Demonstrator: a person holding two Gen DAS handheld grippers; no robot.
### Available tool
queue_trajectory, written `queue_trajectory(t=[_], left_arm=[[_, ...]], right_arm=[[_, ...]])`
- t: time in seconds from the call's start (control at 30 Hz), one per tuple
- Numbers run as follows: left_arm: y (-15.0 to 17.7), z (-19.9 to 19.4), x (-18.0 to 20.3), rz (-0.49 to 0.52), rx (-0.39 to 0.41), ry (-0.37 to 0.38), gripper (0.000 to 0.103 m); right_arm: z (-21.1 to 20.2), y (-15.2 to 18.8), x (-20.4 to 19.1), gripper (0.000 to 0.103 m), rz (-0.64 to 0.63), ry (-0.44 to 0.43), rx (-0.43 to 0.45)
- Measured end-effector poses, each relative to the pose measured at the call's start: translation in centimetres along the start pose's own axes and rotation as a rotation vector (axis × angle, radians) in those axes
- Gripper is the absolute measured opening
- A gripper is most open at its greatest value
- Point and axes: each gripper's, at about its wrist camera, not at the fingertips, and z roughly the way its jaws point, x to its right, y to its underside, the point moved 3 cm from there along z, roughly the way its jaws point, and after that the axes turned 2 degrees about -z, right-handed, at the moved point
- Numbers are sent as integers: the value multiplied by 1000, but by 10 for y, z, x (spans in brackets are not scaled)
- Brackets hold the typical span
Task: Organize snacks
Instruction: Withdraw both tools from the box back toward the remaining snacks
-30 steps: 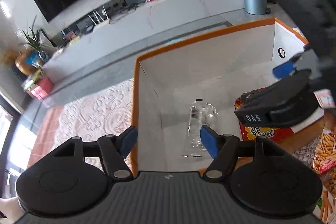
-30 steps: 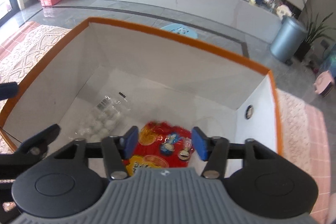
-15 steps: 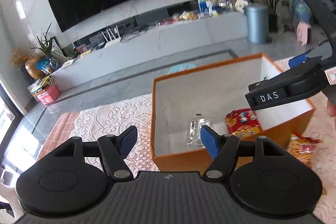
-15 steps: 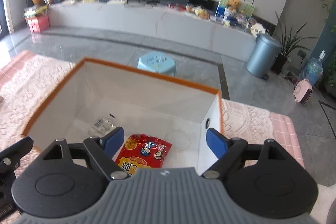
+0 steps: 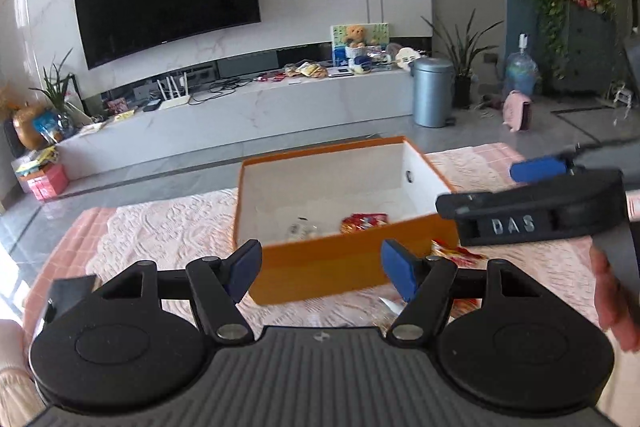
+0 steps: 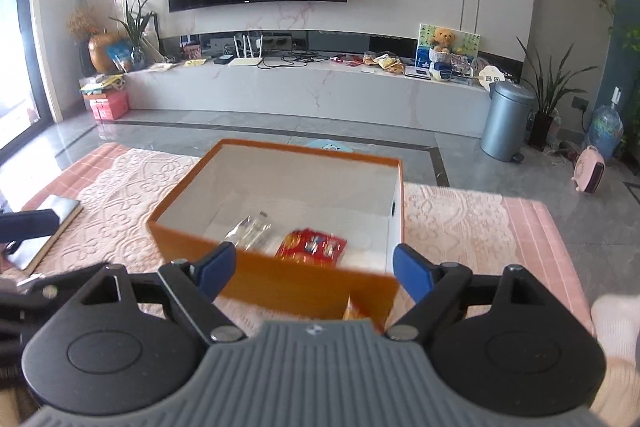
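An orange box (image 5: 344, 267) with a white inside stands on the pink lace cloth. In it lie a red snack packet (image 5: 364, 221) and a clear packet (image 5: 298, 229). My left gripper (image 5: 322, 267) hangs open and empty in front of the box's near wall. The right wrist view shows the same box (image 6: 304, 283), the red packet (image 6: 312, 247) and the clear packet (image 6: 250, 229). My right gripper (image 6: 314, 267) is open with nothing between its pads. Its blue fingertip (image 5: 538, 167) shows at the right of the left wrist view. Another red-orange packet (image 5: 452, 253) lies outside the box's near right corner.
A flat silver tablet or book (image 6: 44, 227) lies on the cloth left of the box. A hand (image 5: 612, 299) holds the right tool. Beyond the table are a blue stool (image 6: 330, 146), a grey bin (image 6: 506, 123) and a long white TV bench (image 6: 304, 91).
Both grippers have drawn back and up from over the box. The right gripper's jaws have spread wider, and the red packet now lies in the box.
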Motion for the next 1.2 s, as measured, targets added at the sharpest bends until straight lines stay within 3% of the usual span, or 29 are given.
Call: queue_trajectory(t=[0.27, 0.53, 0.6, 0.67, 0.77, 1.2], left_arm=[[27, -16, 2, -10, -22, 21, 81], [58, -16, -3, -84, -83, 56, 80], [62, -12, -1, -96, -101, 86, 80], [69, -9, 1, -85, -114, 103, 87], [74, -5, 7, -66, -120, 134, 90], [94, 36, -1, -114, -245, 98, 90]], right_arm=[[-39, 67, 2, 83, 86, 8, -10], [-52, 108, 5, 84, 117, 87, 11], [-51, 120, 5, 86, 121, 105, 10], [-45, 129, 7, 88, 121, 118, 0], [-36, 140, 9, 99, 127, 135, -22], [7, 159, 8, 99, 107, 129, -125]])
